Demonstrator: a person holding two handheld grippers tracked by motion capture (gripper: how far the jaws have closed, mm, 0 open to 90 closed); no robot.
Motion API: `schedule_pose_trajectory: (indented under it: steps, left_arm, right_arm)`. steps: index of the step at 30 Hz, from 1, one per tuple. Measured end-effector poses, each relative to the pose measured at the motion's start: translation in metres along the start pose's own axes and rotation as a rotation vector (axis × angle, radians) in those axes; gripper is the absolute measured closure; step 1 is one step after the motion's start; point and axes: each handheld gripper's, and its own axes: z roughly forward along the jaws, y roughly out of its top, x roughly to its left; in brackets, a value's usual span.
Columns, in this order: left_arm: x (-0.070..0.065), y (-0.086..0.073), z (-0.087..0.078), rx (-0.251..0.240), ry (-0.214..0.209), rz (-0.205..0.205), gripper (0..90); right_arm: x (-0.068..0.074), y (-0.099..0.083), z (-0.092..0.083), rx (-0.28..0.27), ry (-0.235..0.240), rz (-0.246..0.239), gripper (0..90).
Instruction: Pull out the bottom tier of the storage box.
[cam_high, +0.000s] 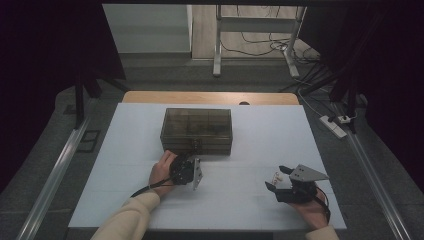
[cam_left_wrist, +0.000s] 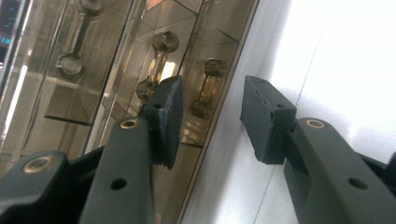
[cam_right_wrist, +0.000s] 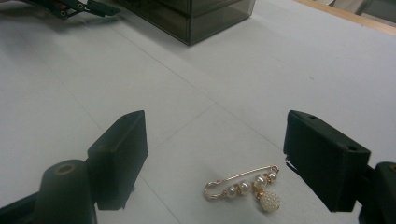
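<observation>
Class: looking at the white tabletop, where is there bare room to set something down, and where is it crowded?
Bare: the white tabletop left of the smoky box, right of the box, and between the two grippers. Crowded: the box's front, where the left gripper reaches, and around the pearl brooch at the right gripper.

You've got a smoky transparent glossy plastic box (cam_high: 197, 131) with shiny brass-coloured metal handle (cam_left_wrist: 158, 66). Gold-tone metal pin with glossy pearl beads (cam_right_wrist: 245, 187) lies on matt white smooth tabletop (cam_high: 250, 200). Black gripper pads (cam_right_wrist: 122, 154) look matt, rubbery.
</observation>
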Motion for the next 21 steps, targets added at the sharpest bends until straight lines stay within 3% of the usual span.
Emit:
schedule_pose_trajectory:
  steps: [21]
  left_arm:
    - [-0.0033, 0.0024, 0.0058, -0.001, 0.013, 0.020, 59.8]
  right_arm:
    - [0.0000, -0.0003, 0.0004, 0.006, 0.002, -0.001, 20.9]
